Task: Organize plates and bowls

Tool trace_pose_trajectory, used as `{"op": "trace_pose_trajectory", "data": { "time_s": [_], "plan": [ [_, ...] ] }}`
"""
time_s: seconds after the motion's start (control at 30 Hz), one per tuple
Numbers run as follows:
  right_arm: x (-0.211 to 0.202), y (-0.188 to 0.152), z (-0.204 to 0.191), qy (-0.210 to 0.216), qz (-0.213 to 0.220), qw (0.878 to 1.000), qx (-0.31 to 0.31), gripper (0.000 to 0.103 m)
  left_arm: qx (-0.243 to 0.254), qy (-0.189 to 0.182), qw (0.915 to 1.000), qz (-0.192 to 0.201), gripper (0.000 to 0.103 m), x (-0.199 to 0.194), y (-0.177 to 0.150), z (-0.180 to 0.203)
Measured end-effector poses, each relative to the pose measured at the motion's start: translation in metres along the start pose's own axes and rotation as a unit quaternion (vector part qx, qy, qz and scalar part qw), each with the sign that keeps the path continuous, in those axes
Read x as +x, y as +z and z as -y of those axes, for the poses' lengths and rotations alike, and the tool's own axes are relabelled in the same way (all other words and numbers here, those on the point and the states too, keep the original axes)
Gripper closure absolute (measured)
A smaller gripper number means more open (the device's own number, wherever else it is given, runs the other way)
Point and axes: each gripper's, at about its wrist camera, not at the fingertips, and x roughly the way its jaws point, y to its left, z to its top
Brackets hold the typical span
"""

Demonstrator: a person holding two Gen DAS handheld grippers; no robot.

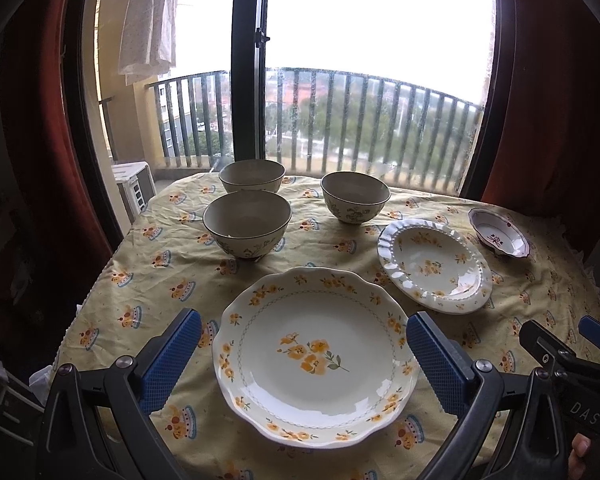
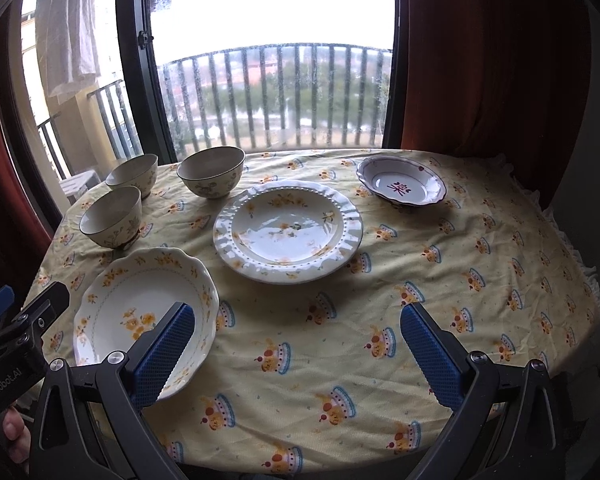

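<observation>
Nearest the person, the left claw (image 1: 304,354) hangs with its blue pads wide apart, holding nothing, above the scalloped yellow-flower plate (image 1: 314,356) that lies flat close to the near edge of the tabletop (image 2: 380,320), toward its left side. The right claw (image 2: 296,354) is likewise spread apart and empty, over bare yellow cloth near the middle of the near edge; its left pad (image 2: 166,354) overlaps the scalloped plate's rim in the right wrist view, though whether they touch cannot be told. A fingertip (image 2: 14,428) shows at the bottom left of that view.

Farther in, about the centre of the tabletop, lies the beaded-rim plate (image 2: 288,232), flat and apart from the scalloped plate. Toward the left edge stands the nearest bowl (image 1: 247,224), upright. Behind it, near the far left edge, stands a second bowl (image 1: 252,176), just beside the first. A third bowl (image 1: 355,197) stands upright by the far edge, between the other bowls and the beaded-rim plate. Toward the far right corner rests a small dish (image 2: 401,187) with a dark rim and a red mark inside, well apart from the rest.

Beyond the tabletop stand a window (image 1: 372,32) with a balcony railing (image 1: 380,120) and red curtains (image 2: 492,60).
</observation>
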Motion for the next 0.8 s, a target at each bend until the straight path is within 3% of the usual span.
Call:
{"op": "trace_pose_trajectory", "data": {
  "time_s": [0.8],
  "plan": [
    [-0.009,0.016,-0.014,0.003,0.026,1.0,-0.013,0.0,0.002,-0.005,0.9999,-0.016,0.0,-0.004,0.009,0.003]
  ]
}}
